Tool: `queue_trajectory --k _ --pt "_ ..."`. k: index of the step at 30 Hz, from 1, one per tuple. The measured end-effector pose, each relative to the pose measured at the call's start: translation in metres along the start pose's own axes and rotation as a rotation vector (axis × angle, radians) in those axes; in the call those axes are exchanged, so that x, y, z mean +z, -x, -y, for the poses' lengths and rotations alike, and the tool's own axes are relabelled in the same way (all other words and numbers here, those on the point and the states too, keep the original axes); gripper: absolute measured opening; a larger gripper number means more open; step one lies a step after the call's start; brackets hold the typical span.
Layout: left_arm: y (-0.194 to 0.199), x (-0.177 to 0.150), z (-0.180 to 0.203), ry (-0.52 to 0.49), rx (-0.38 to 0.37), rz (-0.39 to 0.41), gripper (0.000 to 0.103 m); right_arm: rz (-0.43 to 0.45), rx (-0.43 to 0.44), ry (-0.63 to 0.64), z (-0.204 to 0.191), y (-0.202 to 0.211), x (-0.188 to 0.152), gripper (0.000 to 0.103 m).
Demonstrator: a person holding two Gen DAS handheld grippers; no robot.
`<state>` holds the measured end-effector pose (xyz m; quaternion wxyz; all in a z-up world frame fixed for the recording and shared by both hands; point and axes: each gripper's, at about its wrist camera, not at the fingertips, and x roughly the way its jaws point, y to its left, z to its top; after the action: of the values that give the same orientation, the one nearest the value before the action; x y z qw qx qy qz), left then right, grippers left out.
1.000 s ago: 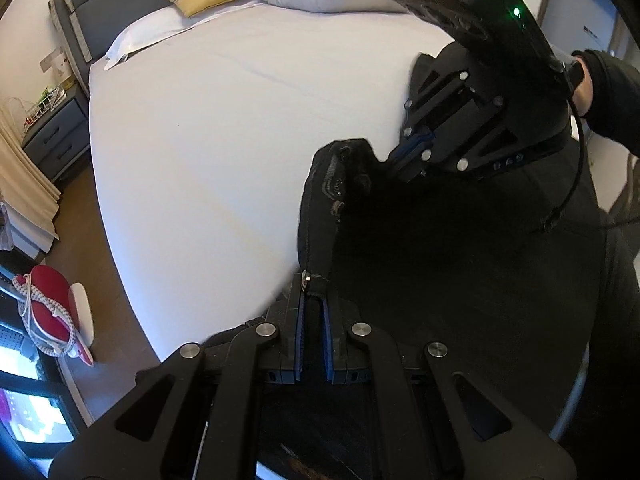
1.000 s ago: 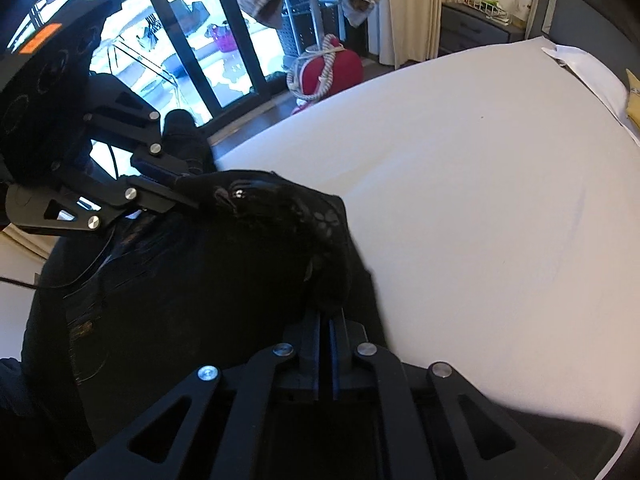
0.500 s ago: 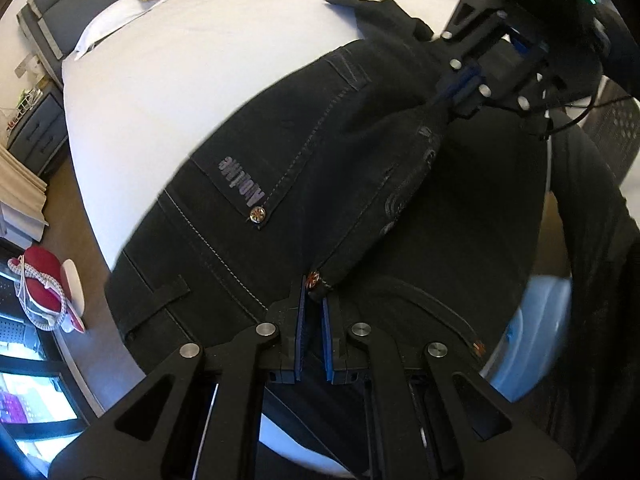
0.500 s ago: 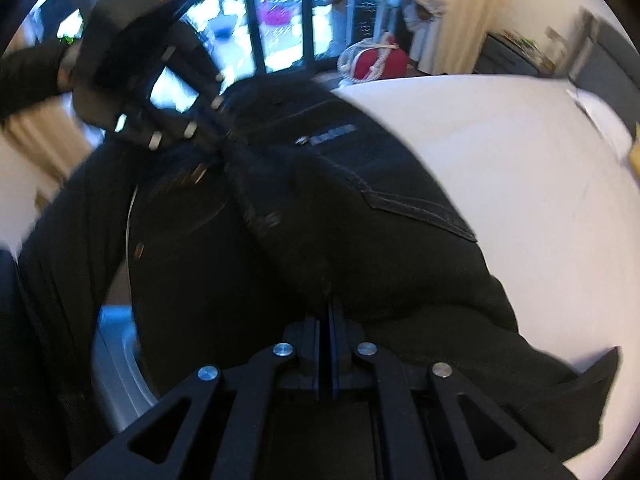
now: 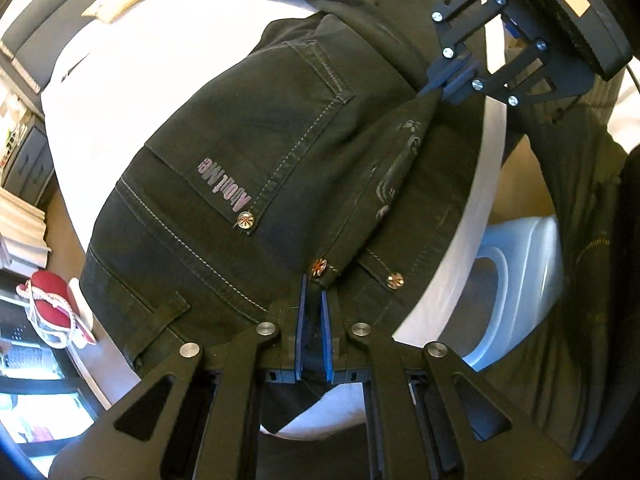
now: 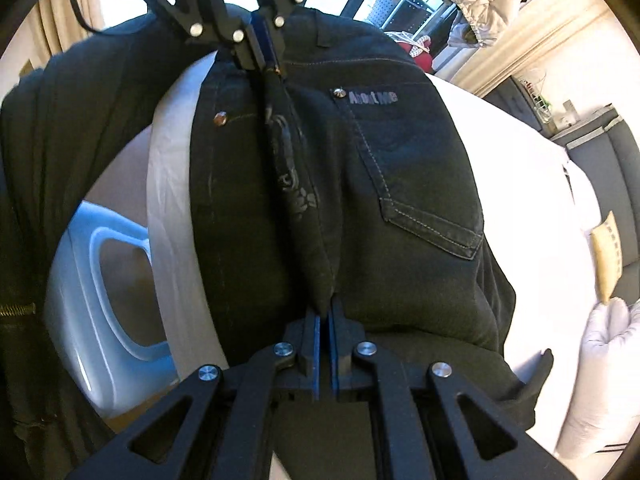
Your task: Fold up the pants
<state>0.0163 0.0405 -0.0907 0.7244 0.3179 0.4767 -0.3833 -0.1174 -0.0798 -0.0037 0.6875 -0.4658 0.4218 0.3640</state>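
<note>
A bed [image 5: 132, 80] with a white sheet is carrying black pants [image 5: 256, 148], which are lying spread across its near edge. A yellow cushion [image 5: 120, 0] and white bedding [image 6: 600, 380] are resting near the headboard.

Right gripper [image 6: 325, 312] and left gripper [image 6: 262, 54] pinch black pants [image 6: 400, 184] taut.
</note>
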Motion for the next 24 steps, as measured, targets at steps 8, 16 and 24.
queue_trajectory --k 8,16,24 --pt "0.006 -0.006 0.019 -0.092 0.051 -0.029 0.005 -0.039 -0.1 0.099 -0.043 0.018 -0.012 0.005" --pt "0.013 -0.011 0.028 -0.106 0.038 -0.028 0.005 -0.062 -0.136 0.093 -0.053 0.02 -0.027 0.005" --pt "0.012 -0.012 0.024 -0.105 0.045 -0.033 0.005 -0.078 -0.16 0.1 -0.067 0.012 -0.022 0.005"
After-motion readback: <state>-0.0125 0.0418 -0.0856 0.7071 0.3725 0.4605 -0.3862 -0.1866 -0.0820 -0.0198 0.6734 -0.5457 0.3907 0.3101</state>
